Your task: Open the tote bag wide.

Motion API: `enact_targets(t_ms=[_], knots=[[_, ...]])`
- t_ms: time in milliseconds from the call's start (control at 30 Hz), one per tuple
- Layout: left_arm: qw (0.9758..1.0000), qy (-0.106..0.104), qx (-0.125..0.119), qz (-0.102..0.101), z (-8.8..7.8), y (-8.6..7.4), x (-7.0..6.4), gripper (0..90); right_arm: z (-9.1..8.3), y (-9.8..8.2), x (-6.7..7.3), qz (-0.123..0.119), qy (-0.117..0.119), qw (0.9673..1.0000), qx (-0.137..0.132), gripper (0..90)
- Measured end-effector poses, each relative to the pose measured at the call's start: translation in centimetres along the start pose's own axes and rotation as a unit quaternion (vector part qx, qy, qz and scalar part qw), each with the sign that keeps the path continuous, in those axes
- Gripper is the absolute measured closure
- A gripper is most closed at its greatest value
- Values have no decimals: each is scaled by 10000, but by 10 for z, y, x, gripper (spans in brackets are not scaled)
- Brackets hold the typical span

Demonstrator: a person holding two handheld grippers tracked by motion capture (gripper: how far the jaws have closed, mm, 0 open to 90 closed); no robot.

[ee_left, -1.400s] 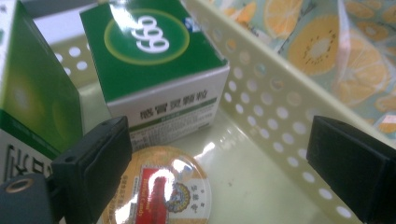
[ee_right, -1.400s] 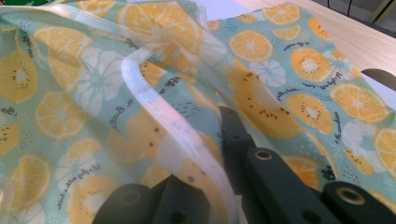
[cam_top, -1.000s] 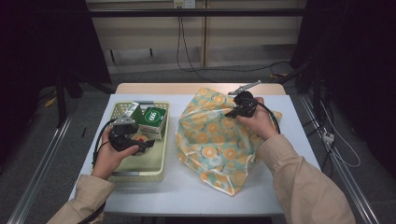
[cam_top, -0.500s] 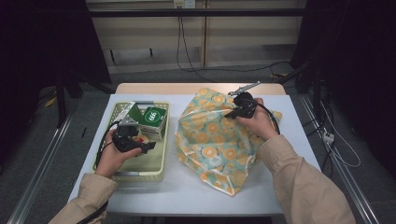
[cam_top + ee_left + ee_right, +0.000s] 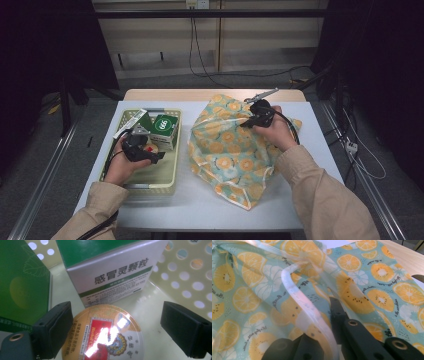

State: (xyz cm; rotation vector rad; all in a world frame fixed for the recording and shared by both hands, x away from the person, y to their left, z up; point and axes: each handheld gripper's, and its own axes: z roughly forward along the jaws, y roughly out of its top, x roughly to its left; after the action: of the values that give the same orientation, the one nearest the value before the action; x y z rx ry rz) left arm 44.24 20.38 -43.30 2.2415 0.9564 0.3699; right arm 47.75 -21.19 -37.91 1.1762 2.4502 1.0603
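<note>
- Pale yellow plastic basket (image 5: 167, 187) sits on the left of the table, holes all over its walls, with a few things in it: a green carton (image 5: 141, 121) leaning at the far left, a green and white medicine box (image 5: 164, 131) next to it, and a round tin (image 5: 105, 336) with a red and gold label lying flat on the basket floor in front of the box.
- Left gripper (image 5: 137, 150) is down inside the basket, jaws spread wide on either side of the tin. In the left gripper view the left pad looks right up against the tin's edge, the right pad stands well clear, so nothing's gripped yet.
- So that pick is lined up but not made. I'd say the tin is the next thing to go, and it needs the jaws to close on it first.
- Moving right: the fruit-print bag (image 5: 230, 145), teal with orange slices and kiwis, lies crumpled in the middle of the table, just beside the basket.
- Right gripper (image 5: 248, 121) is at the bag's far top edge, jaws clamped shut on the rim (image 5: 305, 307), the clear rolled strip running between them. Looks like it's holding the mouth up for loading.
- Can't really tell if anything's in the bag already, the folds hide the inside. All three items in the basket are left to move, as far as I can see.
</note>
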Motion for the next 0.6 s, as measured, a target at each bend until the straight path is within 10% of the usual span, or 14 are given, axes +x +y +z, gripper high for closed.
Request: enact_targets(t_ms=[133,400,600], knots=[[9996,99,-240,62,-4,3,0,109,1,0,1,-15,9,10000,15,891],[9995,174,194,168,3,-1,1,145,1,0,2,-17,11,10000,11,891],[9984,15,519,-213,6,-5,2,191,-2,0,1,-5,6,10000,-18,891]])
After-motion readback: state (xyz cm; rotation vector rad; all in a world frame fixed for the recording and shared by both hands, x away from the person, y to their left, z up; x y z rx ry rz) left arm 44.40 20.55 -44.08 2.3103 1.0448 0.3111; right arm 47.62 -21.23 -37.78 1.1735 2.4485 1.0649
